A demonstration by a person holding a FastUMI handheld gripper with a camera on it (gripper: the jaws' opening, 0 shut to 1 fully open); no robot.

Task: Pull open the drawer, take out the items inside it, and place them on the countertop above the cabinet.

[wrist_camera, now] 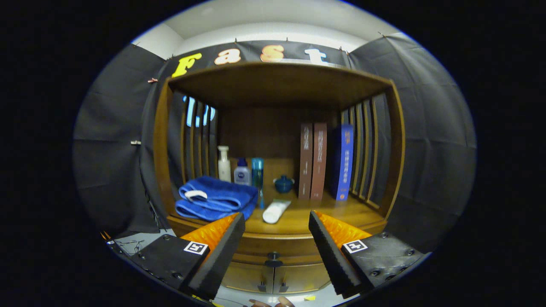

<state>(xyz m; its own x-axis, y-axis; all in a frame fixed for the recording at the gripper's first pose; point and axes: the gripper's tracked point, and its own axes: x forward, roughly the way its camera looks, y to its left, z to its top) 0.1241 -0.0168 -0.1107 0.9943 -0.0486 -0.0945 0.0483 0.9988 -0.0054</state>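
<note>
1. Fingers (276,251): two wedge-shaped black pads with ribbed inner faces and orange backs, each mounted on a black block bearing a square printed marker. They are held wide apart, released, with nothing between them.
2. Drawer (273,247): a shallow wooden front seen in the gap between the fingers, closed flush, fitted with a small dark round knob (273,257). It sits directly under the table edge.
3. Cabinet doors (273,279): a pair of wooden panels below the drawer, each with a small dark handle near the centre seam.
4. Table (298,221): the smooth, glossy brown wooden top of the cabinet, enclosed by a wooden hutch with slatted sides and a flat roof.
5. Towel (215,198): blue, soft pile, folded in thick layers, lying on the table beyond the left finger; a white tab is seen on it.
6. Tube (275,211): white, cylindrical, lying flat just beside the towel.
7. Bottles, upright behind the towel: a white pump bottle (224,164), a squat clear bottle with blue cap (242,171), a slim translucent blue bottle (257,172).
8. Lidded pot (283,184): small, round, dark blue, standing near the back.
9. Books: two brown spines (312,161) and one blue spine (344,161), upright, touching one another.
</note>
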